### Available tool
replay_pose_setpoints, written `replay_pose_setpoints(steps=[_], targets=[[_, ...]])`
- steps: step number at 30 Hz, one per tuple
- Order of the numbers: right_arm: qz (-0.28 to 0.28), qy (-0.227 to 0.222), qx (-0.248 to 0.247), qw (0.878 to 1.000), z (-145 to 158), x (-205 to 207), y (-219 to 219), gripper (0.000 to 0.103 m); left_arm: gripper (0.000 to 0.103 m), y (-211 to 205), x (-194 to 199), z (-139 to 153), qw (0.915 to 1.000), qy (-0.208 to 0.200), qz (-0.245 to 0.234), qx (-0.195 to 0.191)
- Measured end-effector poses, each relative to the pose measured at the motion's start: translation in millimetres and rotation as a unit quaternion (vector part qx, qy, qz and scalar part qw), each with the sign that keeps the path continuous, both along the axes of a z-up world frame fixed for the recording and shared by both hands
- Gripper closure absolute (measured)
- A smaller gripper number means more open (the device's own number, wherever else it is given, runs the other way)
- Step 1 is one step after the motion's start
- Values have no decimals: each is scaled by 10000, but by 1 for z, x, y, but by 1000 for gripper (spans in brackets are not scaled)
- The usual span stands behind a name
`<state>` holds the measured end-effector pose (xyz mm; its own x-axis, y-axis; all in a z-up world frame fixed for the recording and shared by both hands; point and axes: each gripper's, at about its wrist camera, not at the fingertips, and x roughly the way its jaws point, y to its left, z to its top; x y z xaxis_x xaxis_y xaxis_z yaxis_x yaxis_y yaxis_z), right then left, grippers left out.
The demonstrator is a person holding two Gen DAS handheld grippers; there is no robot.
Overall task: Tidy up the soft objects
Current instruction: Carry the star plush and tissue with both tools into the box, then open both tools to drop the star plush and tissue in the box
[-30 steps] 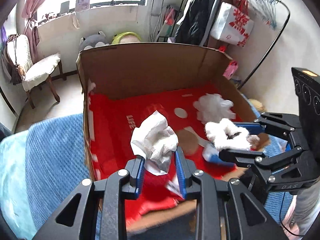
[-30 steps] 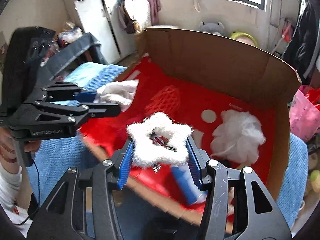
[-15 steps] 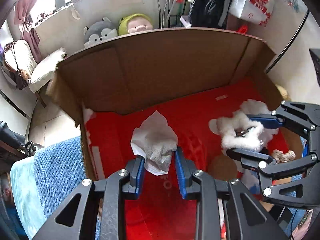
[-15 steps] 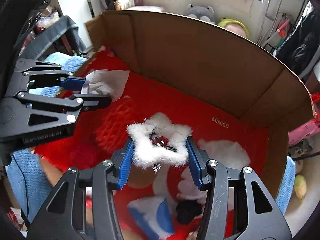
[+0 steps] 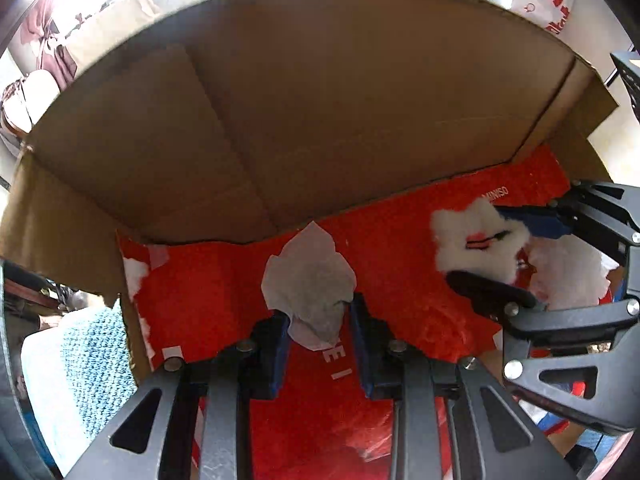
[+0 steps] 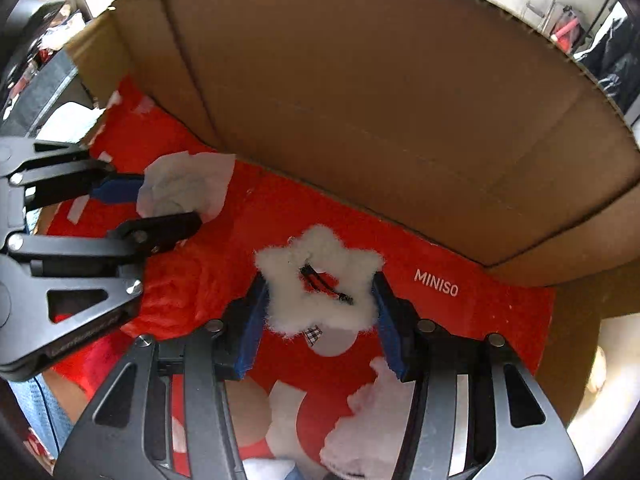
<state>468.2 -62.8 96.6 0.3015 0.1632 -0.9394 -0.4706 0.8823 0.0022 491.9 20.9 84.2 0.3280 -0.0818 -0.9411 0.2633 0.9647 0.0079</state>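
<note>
Left wrist view shows the left claw [image 5: 318, 318] squeezed shut on a crumpled white cloth [image 5: 309, 280], which sticks up from between the two blue pads [image 5: 280, 344]. Under and ahead of this claw is the red floor [image 5: 208, 288] of a big cardboard box [image 5: 320, 100], and the brown back wall stands tall just past the cloth. Off to the right of this claw is the right claw [image 5: 496, 256], and it is clamped on a fluffy white star [image 5: 476, 240] with a hole in the middle. Behind that star, further right, lies a white puffy lump [image 5: 568, 276]; it may be stuffing, but the edge of the view is too blurry to be sure. Right wrist view shows the same right claw [image 6: 318, 304] pinching the fluffy white star [image 6: 320, 280] from both sides, held above the red floor [image 6: 480, 320] near white letters that say MINISO [image 6: 436, 282]. To the left of it, the left claw [image 6: 148, 204] grips the crumpled white cloth [image 6: 188, 188]. Below the star, close to the claw's body, more white fluff [image 6: 368, 416] sits on the red floor.
</note>
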Motion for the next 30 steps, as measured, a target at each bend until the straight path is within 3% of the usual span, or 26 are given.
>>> replay_pose_setpoints(steps=[9, 23, 30], targets=[[-35, 177, 48, 9998, -8, 3, 3, 54, 73, 9, 4, -12, 9996, 209, 58, -163], [13, 251, -13, 9997, -11, 24, 9, 54, 54, 30, 20, -20, 9993, 268, 40, -250], [-16, 279, -29, 9996, -17, 27, 9, 48, 46, 32, 20, -16, 9993, 236, 87, -276]])
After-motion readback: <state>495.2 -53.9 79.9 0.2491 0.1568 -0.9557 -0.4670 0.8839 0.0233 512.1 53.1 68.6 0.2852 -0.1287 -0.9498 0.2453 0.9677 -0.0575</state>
